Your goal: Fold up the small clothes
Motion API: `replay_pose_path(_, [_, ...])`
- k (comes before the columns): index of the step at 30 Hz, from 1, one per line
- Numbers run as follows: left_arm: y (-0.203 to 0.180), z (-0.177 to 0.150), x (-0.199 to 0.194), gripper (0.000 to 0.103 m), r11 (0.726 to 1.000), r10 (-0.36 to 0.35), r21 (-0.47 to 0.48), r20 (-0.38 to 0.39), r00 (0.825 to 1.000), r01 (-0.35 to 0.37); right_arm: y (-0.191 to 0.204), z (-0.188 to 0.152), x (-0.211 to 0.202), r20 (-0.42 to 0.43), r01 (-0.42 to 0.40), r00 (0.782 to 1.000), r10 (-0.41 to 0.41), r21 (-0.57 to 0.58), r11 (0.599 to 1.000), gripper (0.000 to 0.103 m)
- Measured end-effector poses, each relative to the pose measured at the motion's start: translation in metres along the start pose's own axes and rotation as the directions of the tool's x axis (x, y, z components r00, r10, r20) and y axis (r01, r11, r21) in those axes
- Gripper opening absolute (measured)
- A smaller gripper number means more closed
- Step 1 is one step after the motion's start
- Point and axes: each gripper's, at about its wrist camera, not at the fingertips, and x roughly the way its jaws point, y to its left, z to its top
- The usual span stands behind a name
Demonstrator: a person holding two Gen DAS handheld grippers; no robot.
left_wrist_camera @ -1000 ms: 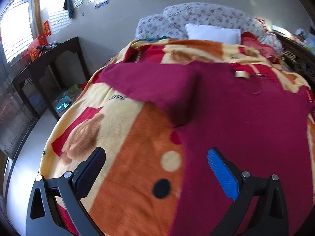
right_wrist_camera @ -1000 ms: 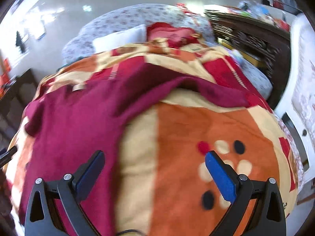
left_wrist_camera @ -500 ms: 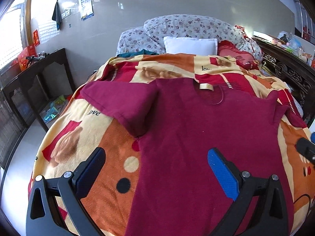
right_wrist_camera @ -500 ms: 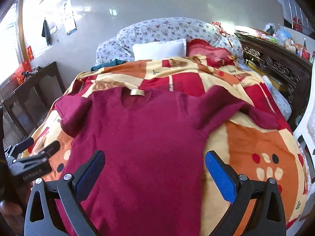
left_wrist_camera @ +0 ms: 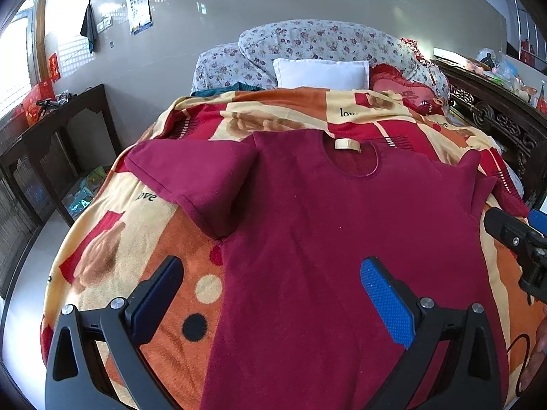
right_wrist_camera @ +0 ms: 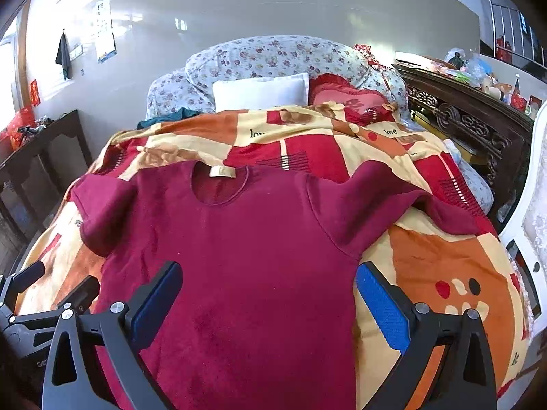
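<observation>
A dark red short-sleeved shirt (left_wrist_camera: 324, 239) lies spread flat, front up, on a patterned orange, red and cream blanket (left_wrist_camera: 143, 239), collar toward the pillows. It also shows in the right wrist view (right_wrist_camera: 246, 256). My left gripper (left_wrist_camera: 271, 294) is open and empty, held above the shirt's lower left part. My right gripper (right_wrist_camera: 268, 294) is open and empty above the shirt's lower right part. The right gripper's fingers (left_wrist_camera: 512, 235) show at the right edge of the left wrist view. The left gripper's fingers (right_wrist_camera: 30, 276) show at the left edge of the right wrist view.
A white pillow (left_wrist_camera: 321, 71) and floral bedding (left_wrist_camera: 307, 41) lie at the bed's head, with a red cushion (left_wrist_camera: 403, 89) beside them. A dark wooden side table (left_wrist_camera: 51, 136) stands left of the bed. A carved dark cabinet (right_wrist_camera: 461, 119) stands to the right.
Both grippers have pulled back and risen from the blanket. The whole shirt now shows spread flat. Both stay open.
</observation>
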Motion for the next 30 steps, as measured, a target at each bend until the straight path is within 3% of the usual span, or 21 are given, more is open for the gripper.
replay_pose_path(17, [-0.006, -0.001, 0.017, 0.103, 0.999, -0.033, -0.012, -0.019, 0.999, 0.033, 0.000, -0.002, 0.029, -0.025, 0.024, 0.999, -0.024, 0.002, 1.000, 0.103])
replay_pose_path(30, [-0.002, 0.001, 0.040, 0.103, 0.999, -0.015, -0.033, -0.053, 0.998, 0.013, 0.008, -0.007, 0.054, -0.060, 0.032, 0.998, -0.033, -0.014, 0.999, 0.103])
